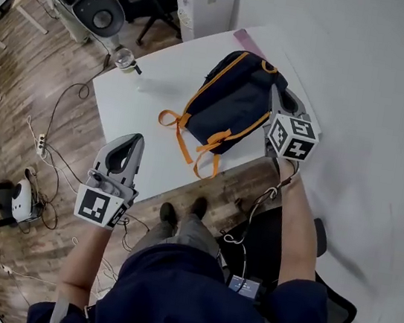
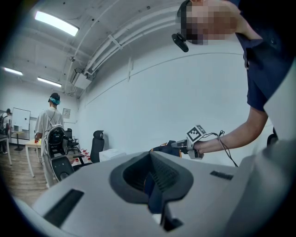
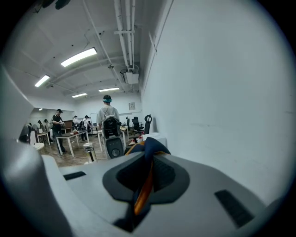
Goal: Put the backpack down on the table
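- Cables (image 1: 53, 150) lie loose on the wooden floor (image 1: 19, 77) at the far left, beside the counter.
- The left claw (image 1: 136, 140) is low on the left, and its tips show against the near-left edge of the counter (image 1: 142, 110). It is well apart from the backpack. In the left gripper view its jaws are drawn together to a narrow slit, and nothing of the bag sits between them.
- A clear jar (image 1: 127, 59) stands at the counter's far-left corner, apart from everything else.
- The backpack (image 1: 230, 101), dark navy with orange trim, lies flat on the white counter, right of its middle. Its length runs from the near side towards the far-right corner.
- Its orange straps (image 1: 208, 147) spill out from the near end and reach towards the counter's near edge.
- The right claw (image 1: 276, 93) is at the bag's right side, with its marker cube (image 1: 292, 137) just behind. In the right gripper view its jaws are clamped tight on a navy-and-orange strap of the backpack, which runs up between them (image 3: 145, 180).
- A plain white wall (image 1: 379, 86) fills the right side.
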Action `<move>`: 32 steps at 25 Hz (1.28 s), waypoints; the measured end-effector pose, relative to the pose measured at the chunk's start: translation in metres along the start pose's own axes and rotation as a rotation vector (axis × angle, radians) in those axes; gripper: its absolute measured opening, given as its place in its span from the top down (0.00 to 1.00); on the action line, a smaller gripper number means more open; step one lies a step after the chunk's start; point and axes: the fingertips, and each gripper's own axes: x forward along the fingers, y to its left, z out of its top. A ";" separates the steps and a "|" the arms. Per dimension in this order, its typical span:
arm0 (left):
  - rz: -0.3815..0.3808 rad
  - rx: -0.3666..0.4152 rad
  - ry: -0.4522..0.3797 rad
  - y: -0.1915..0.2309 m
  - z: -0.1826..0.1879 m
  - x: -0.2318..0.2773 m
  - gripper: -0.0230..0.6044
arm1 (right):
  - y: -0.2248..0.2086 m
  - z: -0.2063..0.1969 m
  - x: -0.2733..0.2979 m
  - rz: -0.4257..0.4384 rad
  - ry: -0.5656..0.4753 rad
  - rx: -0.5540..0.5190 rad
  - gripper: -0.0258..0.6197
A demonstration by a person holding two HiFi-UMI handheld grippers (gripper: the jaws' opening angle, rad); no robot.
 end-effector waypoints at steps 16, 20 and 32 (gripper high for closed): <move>-0.091 -0.001 -0.027 -0.022 0.002 0.046 0.96 | -0.052 -0.059 0.007 -0.145 0.079 -0.013 0.94; -0.135 0.001 -0.032 -0.036 0.002 0.063 0.96 | -0.061 -0.072 0.004 -0.170 0.097 -0.012 0.94; -0.205 -0.024 -0.035 -0.058 -0.005 0.111 0.96 | -0.104 -0.128 0.015 -0.232 0.190 0.040 0.94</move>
